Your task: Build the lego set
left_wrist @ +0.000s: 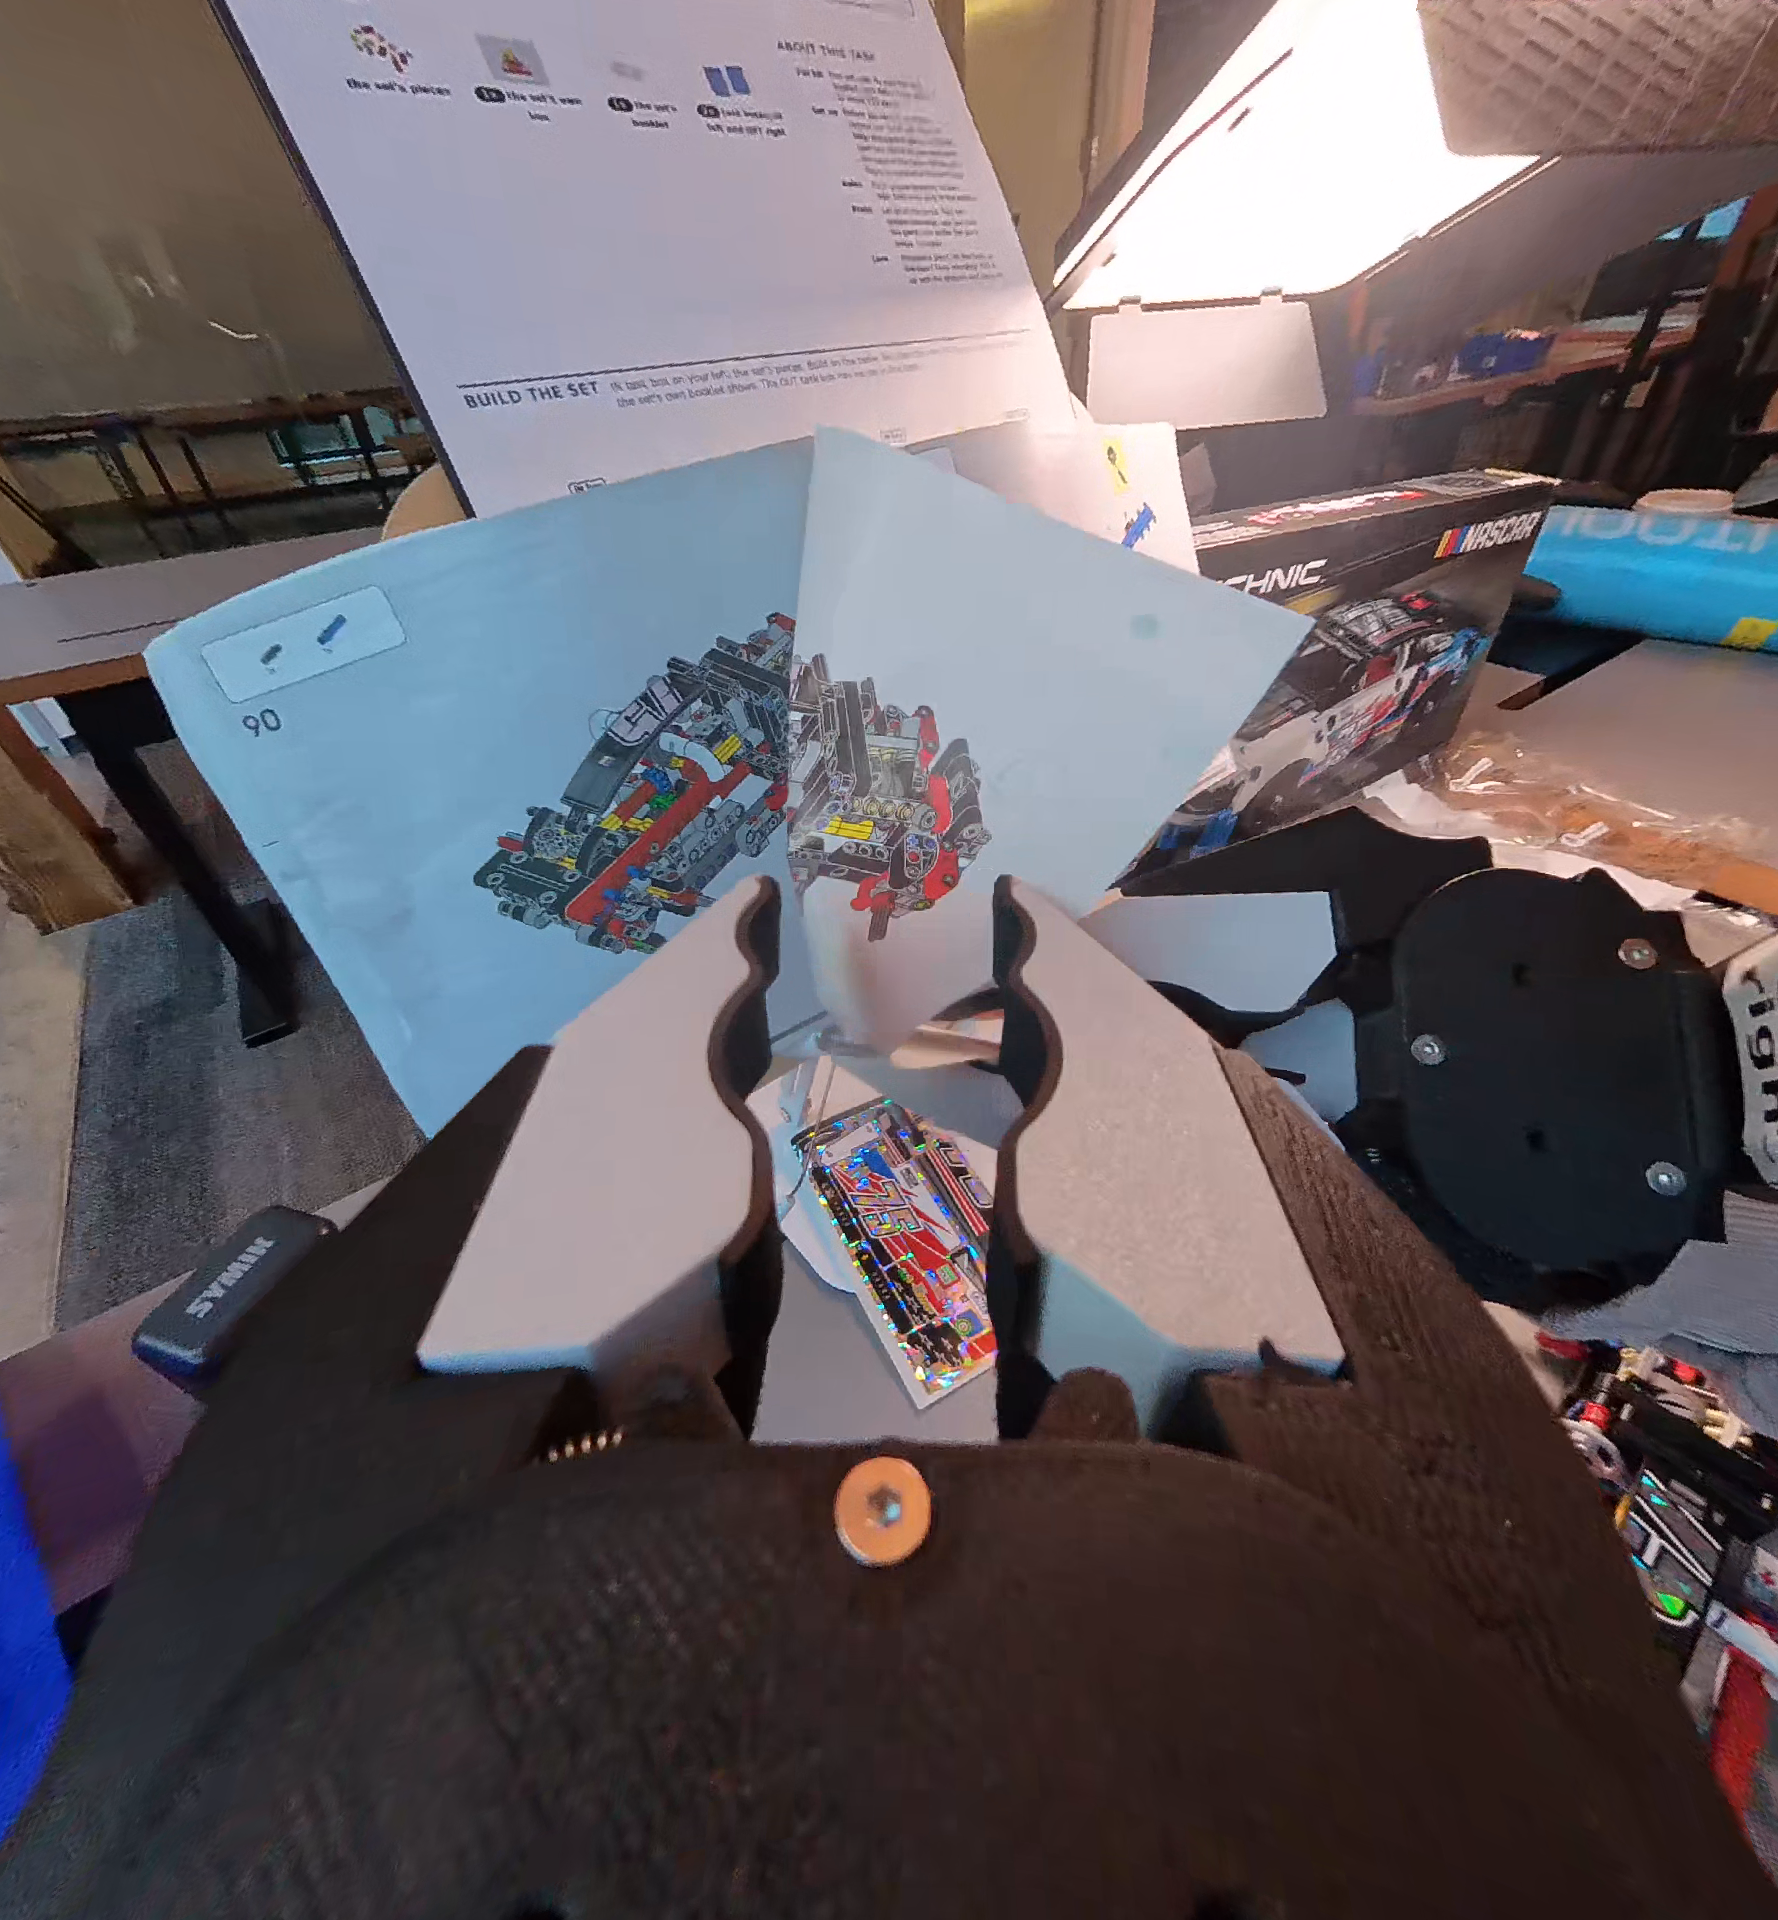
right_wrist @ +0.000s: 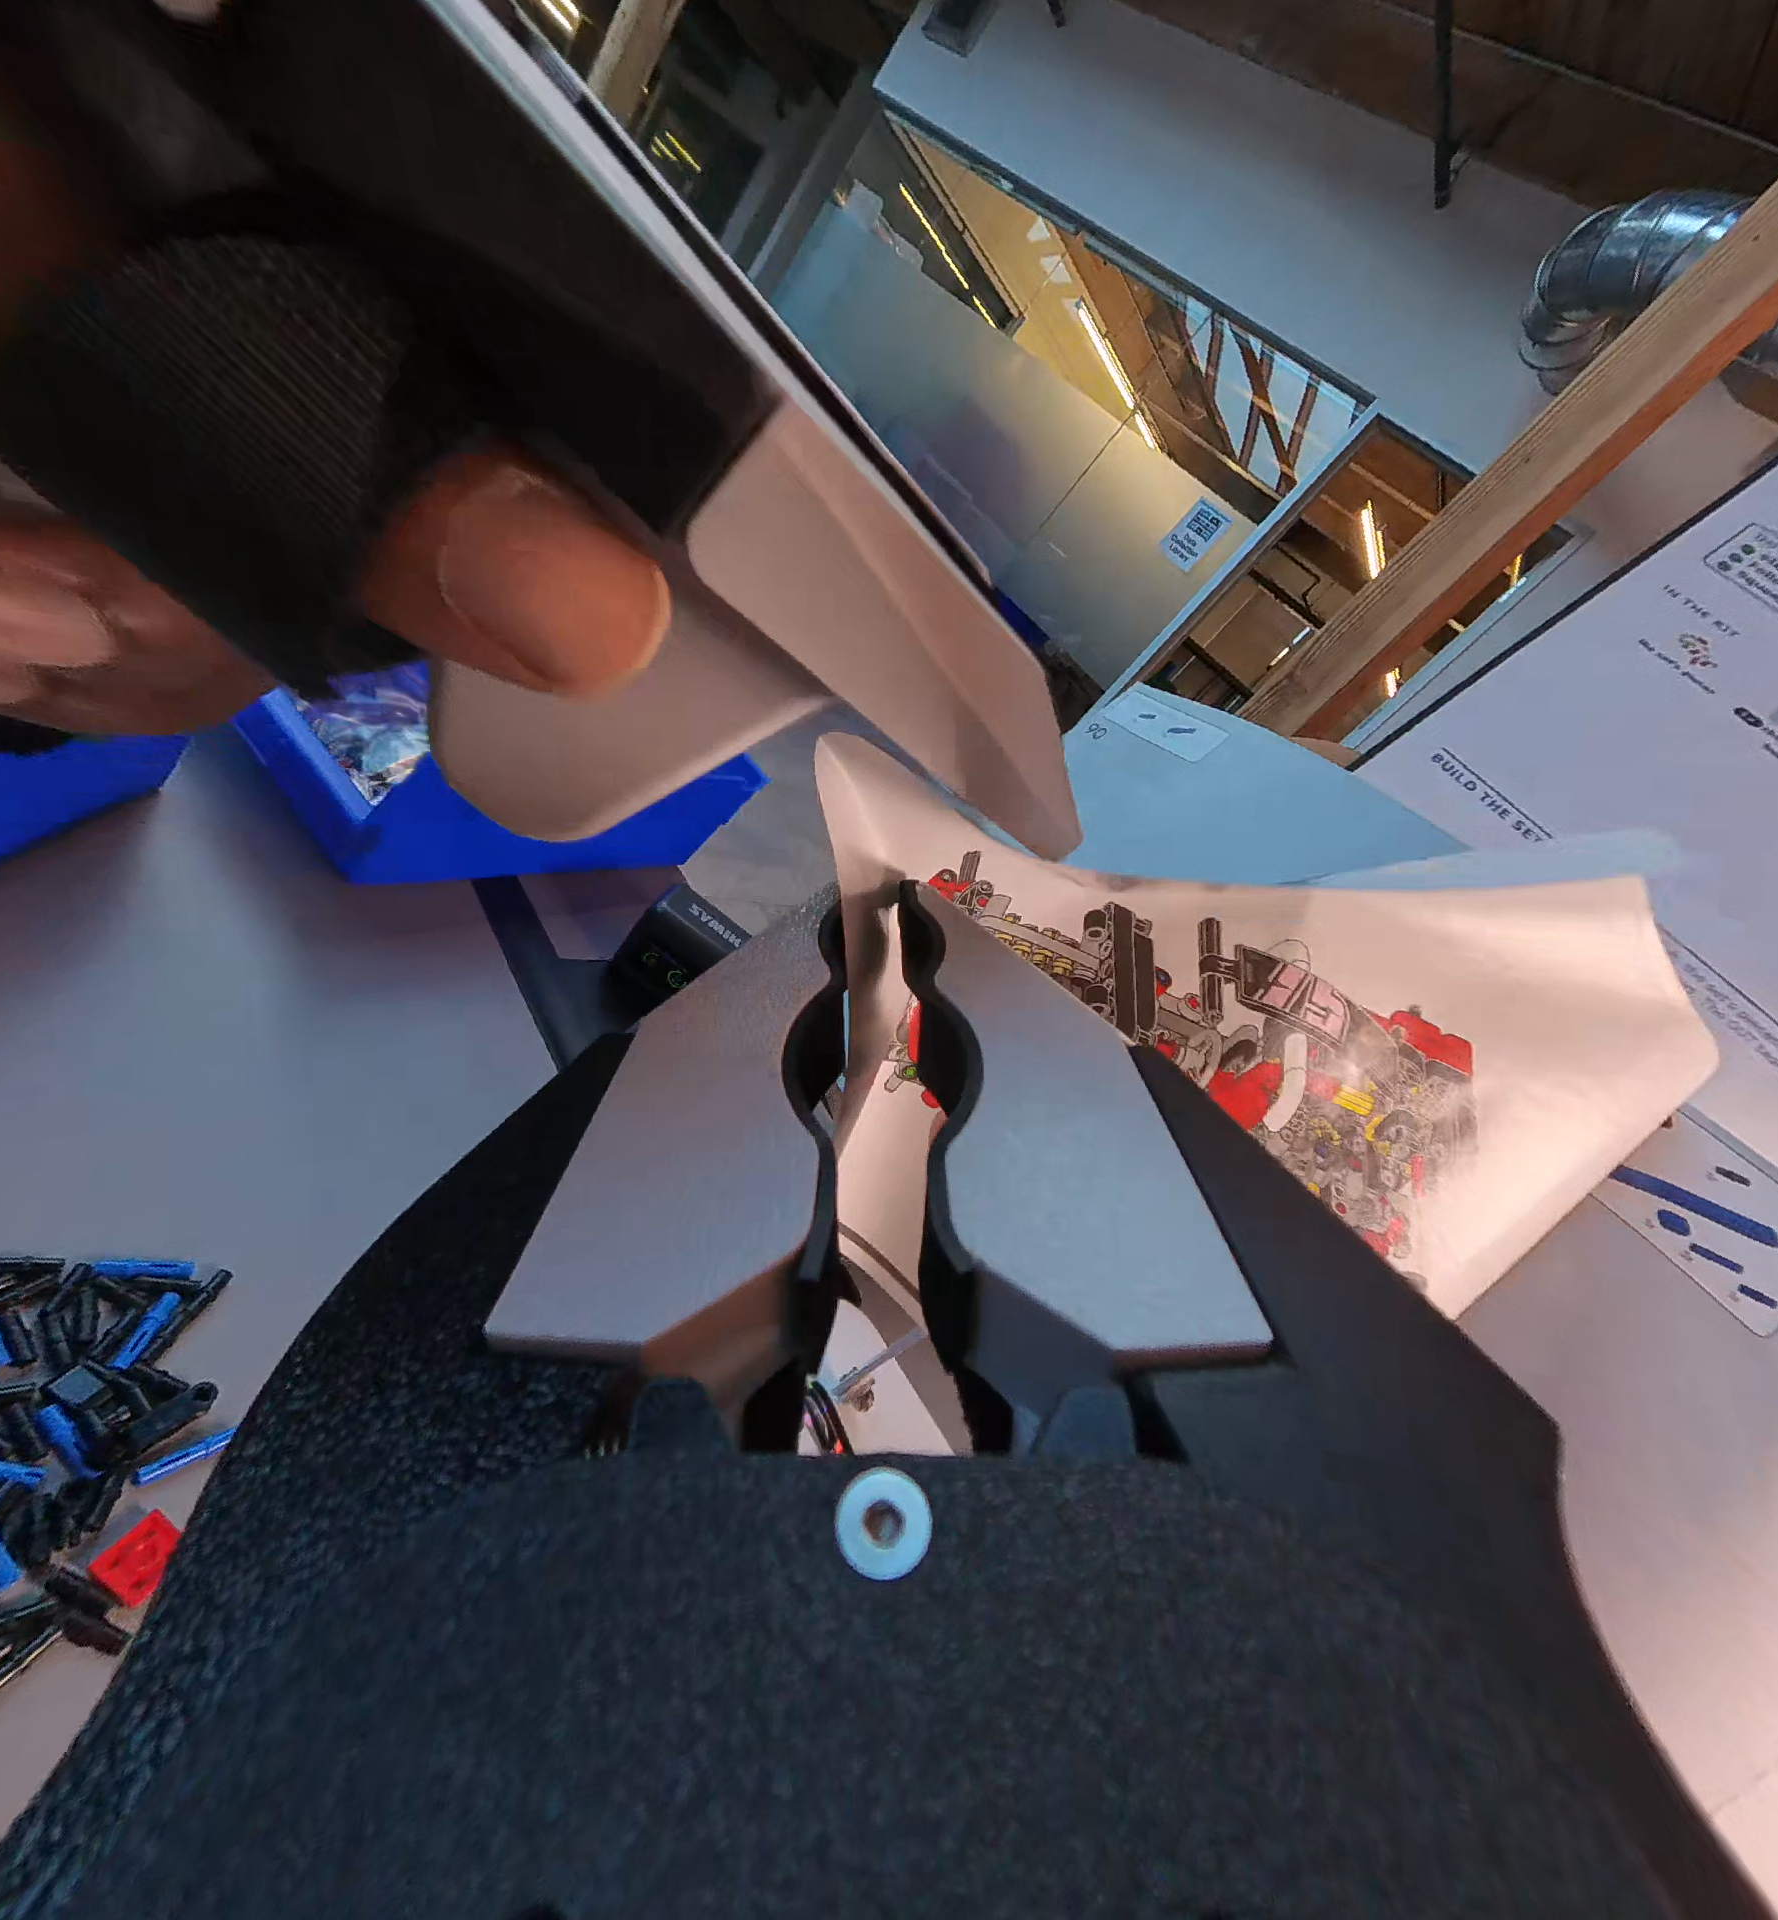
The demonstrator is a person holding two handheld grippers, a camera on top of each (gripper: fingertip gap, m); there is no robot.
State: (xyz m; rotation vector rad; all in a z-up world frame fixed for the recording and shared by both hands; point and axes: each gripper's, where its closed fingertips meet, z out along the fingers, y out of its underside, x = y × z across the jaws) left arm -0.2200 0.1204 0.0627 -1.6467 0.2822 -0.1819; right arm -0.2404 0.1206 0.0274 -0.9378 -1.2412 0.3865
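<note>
My right claw (right_wrist: 872, 914) is clenched on a single page (right_wrist: 1280, 1039) of the one instruction booklet (left_wrist: 469, 748), lifting it mid-turn; my left claw (left_wrist: 885, 914) hangs released just in front. I judge this a page-turning step: next I must carry the leaf over and flatten it without tearing. One sticker sheet (left_wrist: 911, 1247) lies on the tabletop (right_wrist: 241, 1039), two blue bins (right_wrist: 511, 821) beyond, pins (right_wrist: 54, 1382) heaped uncountably.

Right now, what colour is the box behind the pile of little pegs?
Bright blue. The box shows best in the right wrist view, beyond the pegs.
</note>
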